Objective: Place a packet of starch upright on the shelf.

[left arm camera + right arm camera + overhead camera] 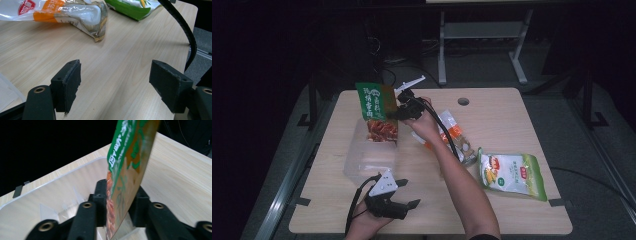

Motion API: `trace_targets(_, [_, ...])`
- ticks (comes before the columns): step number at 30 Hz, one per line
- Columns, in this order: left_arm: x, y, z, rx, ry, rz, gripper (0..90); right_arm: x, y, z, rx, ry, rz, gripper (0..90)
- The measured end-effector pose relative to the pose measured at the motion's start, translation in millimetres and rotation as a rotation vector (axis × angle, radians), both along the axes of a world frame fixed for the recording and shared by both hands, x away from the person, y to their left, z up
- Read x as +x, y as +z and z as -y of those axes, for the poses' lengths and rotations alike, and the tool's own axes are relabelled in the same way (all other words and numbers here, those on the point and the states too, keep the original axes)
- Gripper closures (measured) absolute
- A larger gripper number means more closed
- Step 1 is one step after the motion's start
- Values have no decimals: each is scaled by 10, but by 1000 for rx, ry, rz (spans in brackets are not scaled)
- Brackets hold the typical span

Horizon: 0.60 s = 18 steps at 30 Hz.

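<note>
Right gripper — jaws loosely astride the upright green snack bag — lowers it into the clear bin; left gripper, near edge, waits with jaws apart.

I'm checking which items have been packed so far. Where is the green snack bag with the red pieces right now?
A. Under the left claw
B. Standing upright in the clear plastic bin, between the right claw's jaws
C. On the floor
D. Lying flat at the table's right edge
B: the green snack bag stands in the clear bin, between the jaws of the right claw.
</note>
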<state>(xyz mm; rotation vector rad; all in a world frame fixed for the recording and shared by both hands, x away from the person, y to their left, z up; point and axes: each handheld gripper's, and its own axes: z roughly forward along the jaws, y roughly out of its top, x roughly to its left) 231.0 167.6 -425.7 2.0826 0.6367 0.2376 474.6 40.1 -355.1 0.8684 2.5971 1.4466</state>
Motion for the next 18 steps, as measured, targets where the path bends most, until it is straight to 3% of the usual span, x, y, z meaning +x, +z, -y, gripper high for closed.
trace_targets(10, [1,-2,1,2,3,-1,250,-39,65,254,-1,-3,-12,555])
trace_targets(18, [8,-15,9,6,5,-7,250,-264,84,680,8,-18,-12,517])
